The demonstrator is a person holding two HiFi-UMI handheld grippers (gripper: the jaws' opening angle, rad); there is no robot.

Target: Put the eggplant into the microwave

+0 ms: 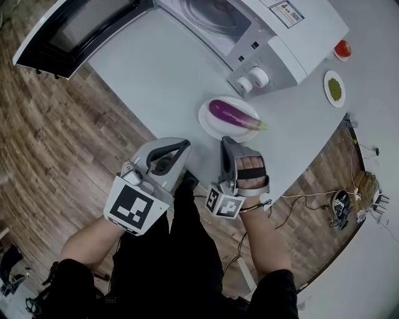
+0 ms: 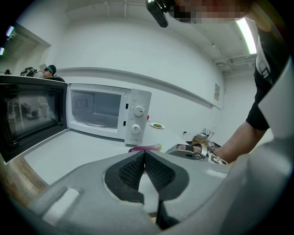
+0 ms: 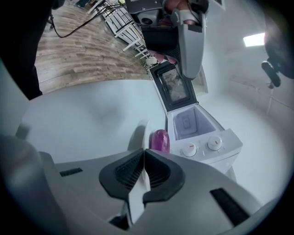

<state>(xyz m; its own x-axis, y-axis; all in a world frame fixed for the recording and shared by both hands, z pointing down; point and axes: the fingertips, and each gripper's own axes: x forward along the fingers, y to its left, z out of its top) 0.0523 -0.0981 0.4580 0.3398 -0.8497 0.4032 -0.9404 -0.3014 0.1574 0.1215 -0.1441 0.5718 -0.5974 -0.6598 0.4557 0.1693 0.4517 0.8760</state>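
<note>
A purple eggplant [image 1: 232,114] with a green stem lies on a white plate [image 1: 209,123] on the white table, just in front of the microwave [image 1: 262,31]. The microwave's door [image 1: 68,31] hangs wide open and its chamber [image 1: 215,15] holds nothing I can see. My right gripper [image 1: 225,142] is shut and empty, its tips just short of the plate; its own view has the eggplant [image 3: 160,139] right ahead. My left gripper [image 1: 181,146] is shut and empty at the table's near edge, left of the plate. The left gripper view shows the eggplant [image 2: 143,148] and microwave [image 2: 108,114] beyond.
A small plate with green stuff [image 1: 335,88] and a red object [image 1: 342,48] sit on the table right of the microwave. Cables and gear [image 1: 341,205] lie on the wooden floor past the table's edge. The open door [image 2: 30,114] stands out to the left.
</note>
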